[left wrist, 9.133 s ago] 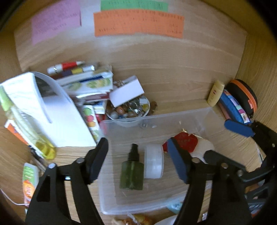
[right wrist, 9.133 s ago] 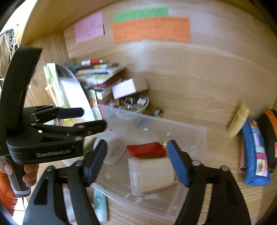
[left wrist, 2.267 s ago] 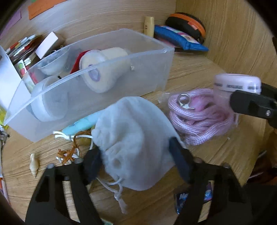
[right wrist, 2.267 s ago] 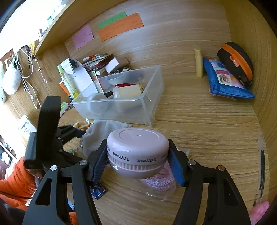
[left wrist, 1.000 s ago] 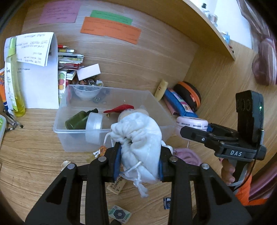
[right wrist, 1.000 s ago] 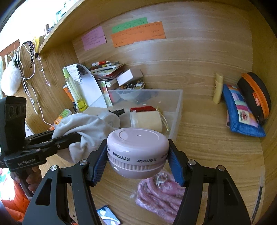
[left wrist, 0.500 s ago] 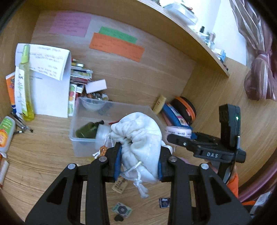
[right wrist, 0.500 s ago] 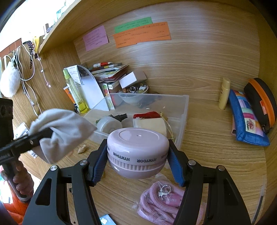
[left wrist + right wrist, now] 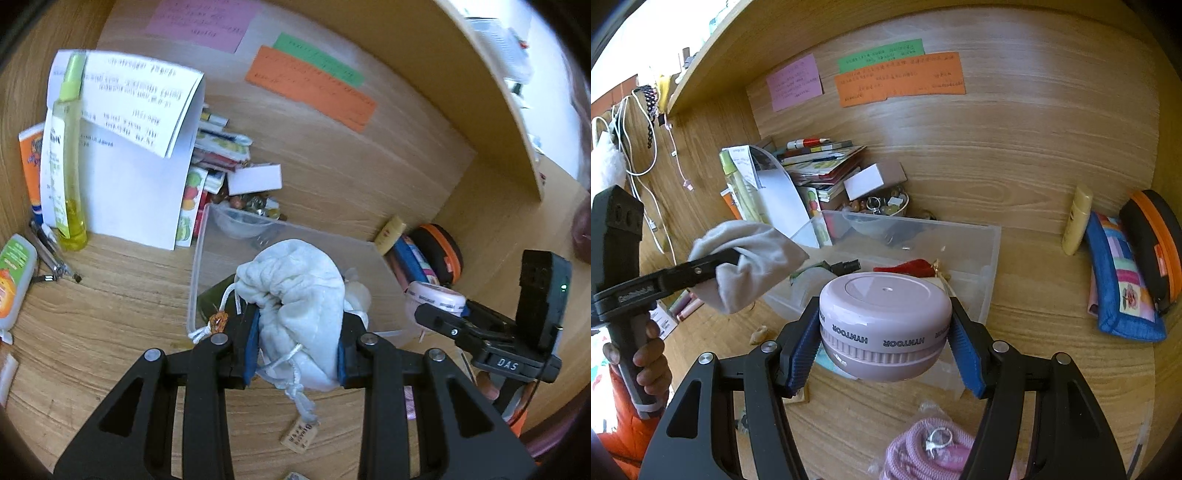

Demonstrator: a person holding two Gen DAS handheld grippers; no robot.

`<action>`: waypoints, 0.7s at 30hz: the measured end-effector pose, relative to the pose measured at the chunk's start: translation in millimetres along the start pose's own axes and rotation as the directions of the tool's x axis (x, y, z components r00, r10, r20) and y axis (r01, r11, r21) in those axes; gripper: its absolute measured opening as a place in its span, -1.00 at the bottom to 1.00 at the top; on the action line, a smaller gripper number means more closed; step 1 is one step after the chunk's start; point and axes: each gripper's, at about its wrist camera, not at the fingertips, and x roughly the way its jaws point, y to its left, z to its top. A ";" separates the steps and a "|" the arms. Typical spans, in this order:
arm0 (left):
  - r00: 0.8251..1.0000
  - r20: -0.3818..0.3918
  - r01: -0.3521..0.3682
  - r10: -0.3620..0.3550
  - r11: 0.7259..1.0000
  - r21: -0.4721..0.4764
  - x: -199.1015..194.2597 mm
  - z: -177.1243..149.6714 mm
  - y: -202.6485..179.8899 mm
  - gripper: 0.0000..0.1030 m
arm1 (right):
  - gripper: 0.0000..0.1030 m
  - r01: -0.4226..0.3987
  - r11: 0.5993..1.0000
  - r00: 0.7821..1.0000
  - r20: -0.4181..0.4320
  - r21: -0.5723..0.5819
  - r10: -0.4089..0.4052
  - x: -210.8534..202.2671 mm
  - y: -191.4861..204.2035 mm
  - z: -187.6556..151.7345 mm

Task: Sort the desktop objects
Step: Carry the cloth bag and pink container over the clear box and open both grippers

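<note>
Two grippers are clamping loads above a wooden desk [image 9: 1052, 350]: the left gripper [image 9: 297, 347] is squeezing a grey drawstring pouch [image 9: 299, 295], the right gripper [image 9: 886, 354] a pink round case [image 9: 884, 325], over one clear bin [image 9: 991, 258]. Three notes [image 9: 899, 79] are hanging behind.

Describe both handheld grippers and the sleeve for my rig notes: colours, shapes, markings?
Both are black plastic with triangular cut-outs, silver pivot bolts and ribbed blue pads. The left gripper has white lettering along its side and a boxy black block on top. The right gripper reads DAS, and its block shows a green light. An orange sleeve shows below the left handle.
</note>
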 end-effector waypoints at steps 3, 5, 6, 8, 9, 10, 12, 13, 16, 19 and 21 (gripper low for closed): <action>1.000 -0.026 0.000 0.000 1.000 -0.020 12.2 -0.9 5.2 -0.38 | 0.18 0.003 1.000 1.000 -0.015 -0.007 -0.004 9.2 1.4 4.5; 0.999 -0.036 0.003 -0.004 1.000 -0.026 18.5 -1.3 6.3 -0.38 | 0.18 0.005 1.000 1.000 -0.027 -0.014 -0.005 15.8 2.7 7.5; 0.999 -0.038 0.002 -0.003 1.000 -0.029 21.3 -1.1 5.9 -0.38 | 0.18 0.007 1.000 1.000 -0.029 -0.015 -0.007 17.8 4.1 8.3; 0.999 -0.043 0.006 -0.008 0.999 -0.047 26.8 0.0 6.6 -0.38 | 0.18 0.011 1.000 0.999 -0.040 -0.024 -0.012 25.1 6.4 11.7; 0.999 -0.048 0.007 -0.010 0.998 -0.057 28.6 -0.1 6.9 -0.38 | 0.18 0.015 1.000 0.999 -0.043 -0.027 -0.017 28.4 7.3 13.3; 0.998 -0.054 0.007 -0.011 0.998 -0.067 32.0 0.4 7.3 -0.38 | 0.18 0.018 0.999 0.999 -0.045 -0.030 -0.020 31.0 8.0 14.4; 0.997 -0.071 0.003 -0.008 0.997 -0.079 39.9 -1.2 7.2 -0.37 | 0.18 0.026 0.999 0.998 -0.053 -0.036 -0.028 37.7 10.3 17.2; 0.998 -0.070 0.000 -0.006 0.997 -0.079 40.9 -1.2 6.9 -0.35 | 0.18 0.037 0.998 0.998 -0.059 -0.042 -0.039 42.2 11.8 19.1; 0.998 -0.065 -0.021 0.017 0.998 -0.056 45.6 -0.2 1.4 -0.32 | 0.18 0.073 0.995 0.995 -0.063 -0.075 -0.078 52.4 17.5 22.3; 0.997 -0.076 -0.037 0.034 0.999 -0.036 54.0 1.8 -1.8 -0.30 | 0.18 0.092 0.991 0.992 -0.073 -0.097 -0.099 63.6 20.3 23.0; 0.995 -0.092 -0.048 0.045 0.999 -0.024 62.1 3.2 -2.8 -0.30 | 0.18 0.107 0.988 0.991 -0.068 -0.109 -0.115 67.9 21.3 23.4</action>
